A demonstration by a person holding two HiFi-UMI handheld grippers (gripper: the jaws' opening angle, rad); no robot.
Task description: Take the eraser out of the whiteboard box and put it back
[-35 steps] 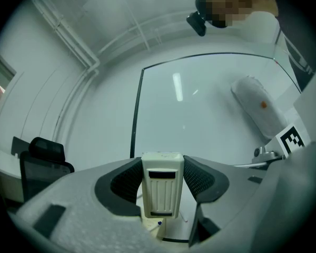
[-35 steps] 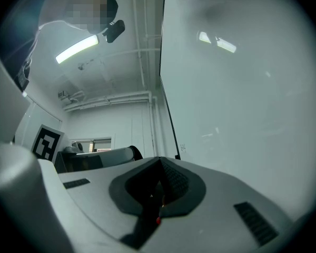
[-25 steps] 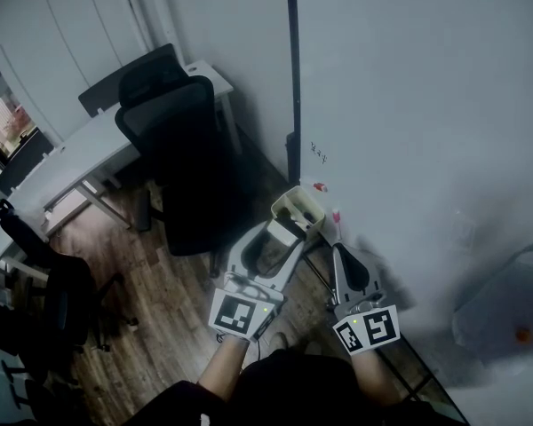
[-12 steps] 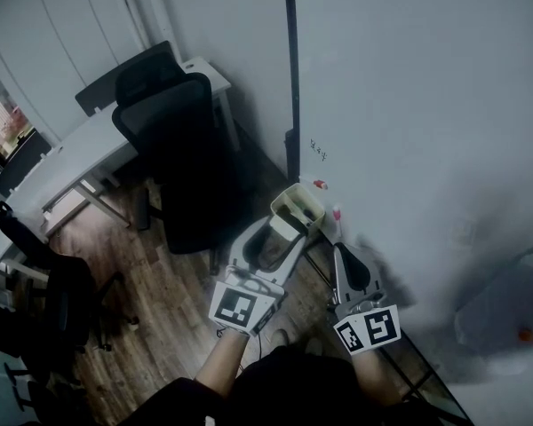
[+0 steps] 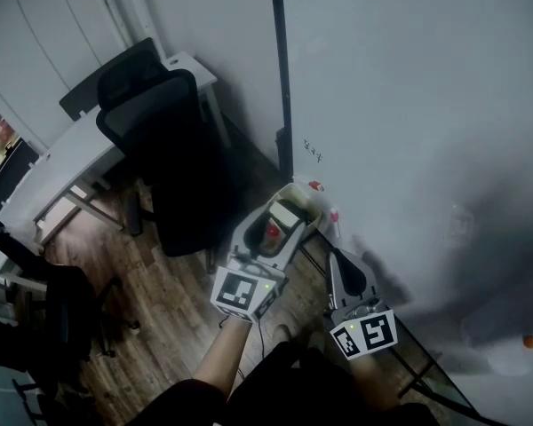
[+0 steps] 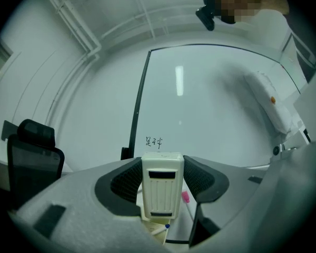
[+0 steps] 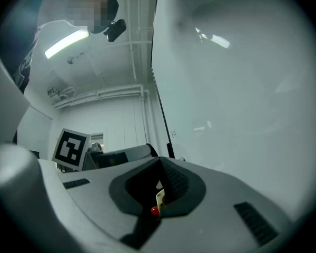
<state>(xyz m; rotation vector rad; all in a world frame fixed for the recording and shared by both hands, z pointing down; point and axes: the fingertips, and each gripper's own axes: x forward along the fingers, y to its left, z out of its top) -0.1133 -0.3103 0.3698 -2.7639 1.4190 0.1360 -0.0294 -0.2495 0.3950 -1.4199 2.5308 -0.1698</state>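
Clamping the eraser [image 6: 161, 186], left gripper [image 5: 287, 216] has moved over the whiteboard box [image 5: 296, 191].

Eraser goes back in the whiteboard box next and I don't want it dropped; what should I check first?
1. Eraser clamped between the left gripper jaws: ok.
2. Eraser straight in the grip: ok.
3. Eraser lined up over the whiteboard box: cannot tell.
4. Free room inside the box: cannot tell.
5. Right gripper shut, empty, off the box: ok.
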